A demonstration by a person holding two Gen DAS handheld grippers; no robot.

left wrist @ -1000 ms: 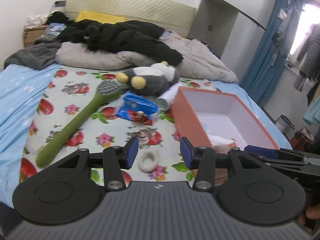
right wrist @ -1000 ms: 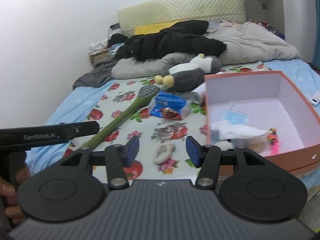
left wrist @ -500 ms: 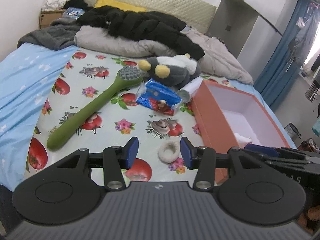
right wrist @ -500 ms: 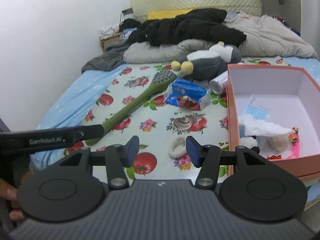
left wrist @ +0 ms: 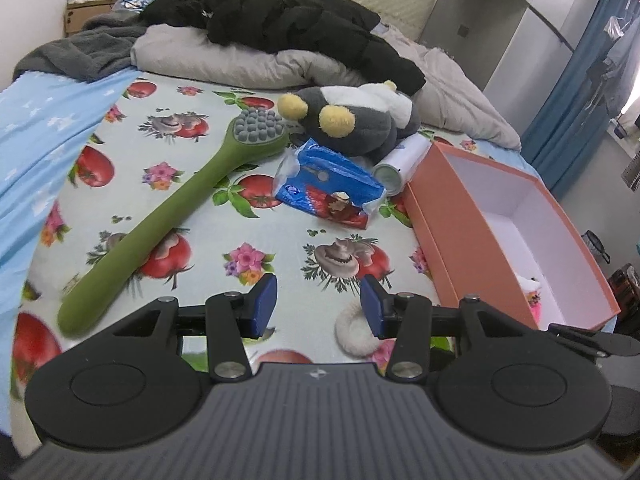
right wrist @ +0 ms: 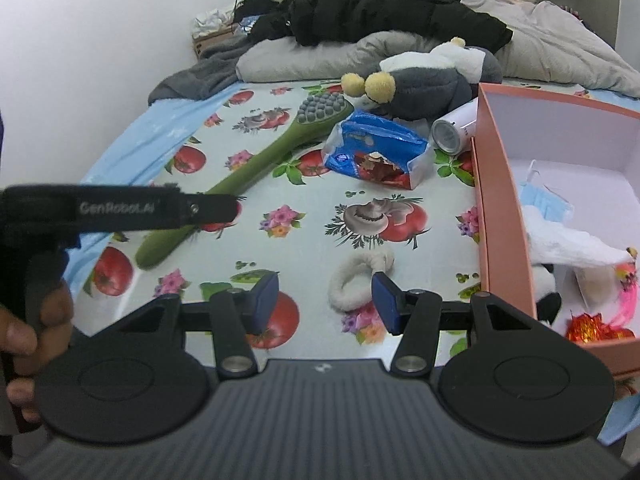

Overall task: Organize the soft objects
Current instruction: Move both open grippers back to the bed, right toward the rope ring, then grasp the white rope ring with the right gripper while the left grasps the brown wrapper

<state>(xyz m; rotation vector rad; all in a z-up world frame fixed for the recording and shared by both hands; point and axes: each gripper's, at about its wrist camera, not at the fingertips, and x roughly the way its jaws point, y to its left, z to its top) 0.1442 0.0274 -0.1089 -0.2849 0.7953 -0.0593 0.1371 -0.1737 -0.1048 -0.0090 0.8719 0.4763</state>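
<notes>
A white fluffy hair tie [right wrist: 358,278] lies on the fruit-print sheet just ahead of my right gripper [right wrist: 325,296], which is open and empty; it also shows in the left wrist view [left wrist: 355,330] beside the right fingertip. My left gripper [left wrist: 318,306] is open and empty above the sheet. A grey and white plush penguin [left wrist: 356,118] [right wrist: 432,76] lies further back. The orange box [left wrist: 472,236] [right wrist: 500,216] stands at the right and holds a face mask [right wrist: 546,200], white cloth and small items.
A long green massage brush [left wrist: 176,208] lies at the left. A blue tissue pack [left wrist: 332,188] and a white roll [left wrist: 400,160] lie near the box. Black clothes [left wrist: 288,24] and grey bedding [left wrist: 248,64] pile at the bed's head. The other handle [right wrist: 116,208] crosses the right view.
Both grippers have moved forward and lower over the bed, so the hair tie, brush and box now look closer. Nothing on the bed has moved.
</notes>
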